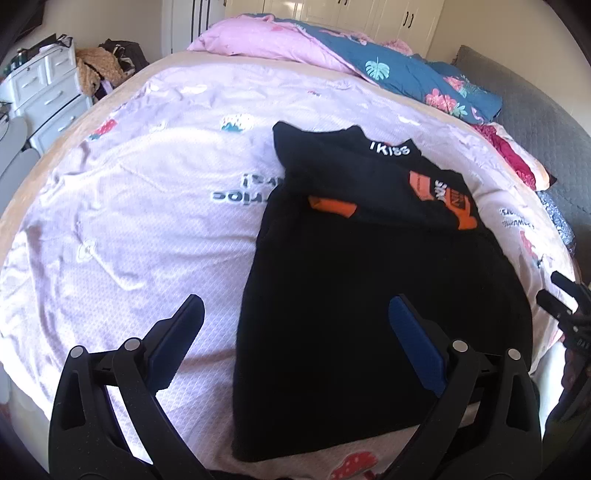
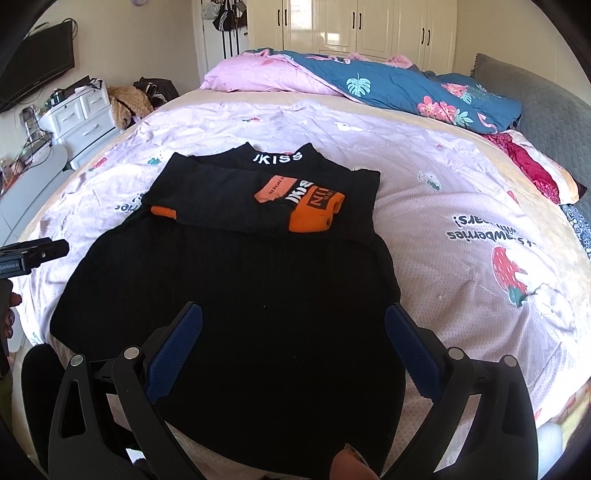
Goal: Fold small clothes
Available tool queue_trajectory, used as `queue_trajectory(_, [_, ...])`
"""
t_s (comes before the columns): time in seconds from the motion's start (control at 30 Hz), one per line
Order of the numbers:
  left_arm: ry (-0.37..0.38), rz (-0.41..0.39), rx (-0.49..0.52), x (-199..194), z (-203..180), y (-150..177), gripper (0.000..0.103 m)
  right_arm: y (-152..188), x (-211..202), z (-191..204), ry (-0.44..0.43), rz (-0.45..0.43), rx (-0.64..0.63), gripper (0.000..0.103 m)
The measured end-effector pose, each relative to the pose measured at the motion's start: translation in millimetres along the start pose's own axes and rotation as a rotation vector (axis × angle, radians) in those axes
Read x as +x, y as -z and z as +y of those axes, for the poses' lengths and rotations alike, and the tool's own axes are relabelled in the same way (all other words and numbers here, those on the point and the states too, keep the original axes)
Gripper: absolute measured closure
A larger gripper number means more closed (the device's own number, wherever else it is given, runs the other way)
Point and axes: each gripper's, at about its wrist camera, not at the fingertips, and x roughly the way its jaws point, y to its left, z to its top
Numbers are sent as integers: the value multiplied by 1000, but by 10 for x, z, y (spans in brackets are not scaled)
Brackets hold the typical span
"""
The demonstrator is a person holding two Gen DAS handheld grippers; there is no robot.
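White drawers (image 2: 83, 118) far left by the wall, heap of tan cloth (image 2: 129, 101) beside them. Bed (image 2: 461, 192) under a lilac sheet printed with strawberries. Black sweater (image 2: 240, 295) spread flat on the near half of the bed, collar lettering toward the far side, sleeves with orange patches folded across the chest, hem toward the near edge.

Left gripper (image 1: 295, 325) low over the sweater's left edge, jaws wide, holding nothing; left jaw over bare sheet, right jaw over black cloth. Right gripper (image 2: 293, 328) above the lower body of the sweater, jaws wide, empty.

Pink and blue flowered quilts (image 2: 388, 85) bunched at the far side. Grey headboard (image 2: 546, 114) far right, cream wardrobe (image 2: 351, 26) behind.
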Motion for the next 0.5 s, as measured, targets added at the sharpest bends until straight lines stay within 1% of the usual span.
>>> queue_trajectory(0.1, [0,14,-10,20,64,61,9,41,0,-12,5,6,-7,4])
queue_trajectory(0.2, [14,24,-43,32,150,128,9,89,0,-41,11,11,1,4])
queue_trajectory(0.5, [28,53,-45,55,229,318,9,236,-16,-128,20,26,15,4])
